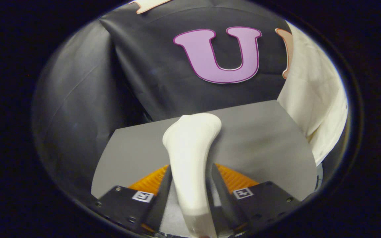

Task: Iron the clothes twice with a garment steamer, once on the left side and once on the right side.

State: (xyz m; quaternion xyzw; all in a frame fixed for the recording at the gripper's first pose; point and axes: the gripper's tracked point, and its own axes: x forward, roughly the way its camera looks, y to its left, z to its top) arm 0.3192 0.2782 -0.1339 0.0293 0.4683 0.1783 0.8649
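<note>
while the gripper [190,185] clamps the steamer [190,155], a cream garment [313,99] hangs beside the table [263,138].

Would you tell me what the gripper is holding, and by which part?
The gripper is shut on the white garment steamer, clamping its handle.

Grey table [263,138]; white steamer [190,155] upright, clamped by tool [190,185].
</note>
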